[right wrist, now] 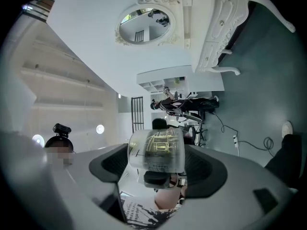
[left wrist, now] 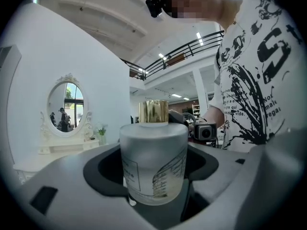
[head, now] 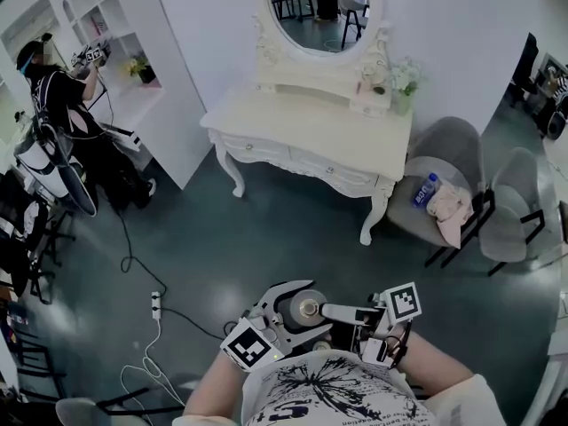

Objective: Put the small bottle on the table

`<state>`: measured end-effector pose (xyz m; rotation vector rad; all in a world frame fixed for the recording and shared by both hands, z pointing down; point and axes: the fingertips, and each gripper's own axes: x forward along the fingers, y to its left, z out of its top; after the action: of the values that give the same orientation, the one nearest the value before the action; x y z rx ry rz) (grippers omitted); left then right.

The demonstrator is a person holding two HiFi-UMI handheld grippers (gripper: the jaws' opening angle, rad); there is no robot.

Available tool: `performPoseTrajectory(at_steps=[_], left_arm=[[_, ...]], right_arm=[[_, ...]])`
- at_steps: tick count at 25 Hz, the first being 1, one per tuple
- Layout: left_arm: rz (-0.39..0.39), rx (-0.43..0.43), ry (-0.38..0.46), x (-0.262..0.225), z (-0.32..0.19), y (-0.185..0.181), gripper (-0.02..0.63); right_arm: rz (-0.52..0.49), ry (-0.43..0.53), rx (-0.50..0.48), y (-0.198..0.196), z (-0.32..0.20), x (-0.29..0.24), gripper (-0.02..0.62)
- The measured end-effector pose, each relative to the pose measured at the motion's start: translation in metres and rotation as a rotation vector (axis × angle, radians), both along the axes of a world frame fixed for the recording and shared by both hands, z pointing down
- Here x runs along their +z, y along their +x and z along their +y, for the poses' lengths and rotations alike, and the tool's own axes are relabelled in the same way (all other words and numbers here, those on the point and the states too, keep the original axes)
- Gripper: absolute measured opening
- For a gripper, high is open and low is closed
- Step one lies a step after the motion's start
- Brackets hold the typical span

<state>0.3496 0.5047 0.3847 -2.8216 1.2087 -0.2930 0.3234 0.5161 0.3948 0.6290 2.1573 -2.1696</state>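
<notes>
Left tool [left wrist: 153, 190] is pinching the small frosted bottle [head: 297, 310] – right tool [right wrist: 156, 169] is hanging spread wide around it.

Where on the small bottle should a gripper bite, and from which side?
Probably the small bottle by its wide frosted body, below the gold cap, jaws level from the side: it stands upright, the body is round and straight-walled, the cap narrow.
</notes>
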Motion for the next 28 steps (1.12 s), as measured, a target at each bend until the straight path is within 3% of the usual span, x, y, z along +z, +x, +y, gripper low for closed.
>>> performPoseTrajectory(at_steps=[7,13,19,28], left_arm=[[0.023,0.004,-0.003,0.0,-0.012,-0.009,0.35],[0.043,0.01,-0.006,0.006,-0.034,-0.039,0.35],[0.054,0.053,-0.002,0.005,-0.069,-0.103,0.35],[0.031,0.135,0.005,-0.005,-0.136,-0.228,0.35]], right_arm=[[0.012,0.011,0.009,-0.009,-0.011,0.0,0.368],[0.03,0.017,0.035,-0.039,-0.034,0.004,0.368],[0.036,0.019,0.061,-0.104,-0.07,0.004,0.368],[0.016,0.037,0.135,-0.23,-0.139,-0.008,0.368]])
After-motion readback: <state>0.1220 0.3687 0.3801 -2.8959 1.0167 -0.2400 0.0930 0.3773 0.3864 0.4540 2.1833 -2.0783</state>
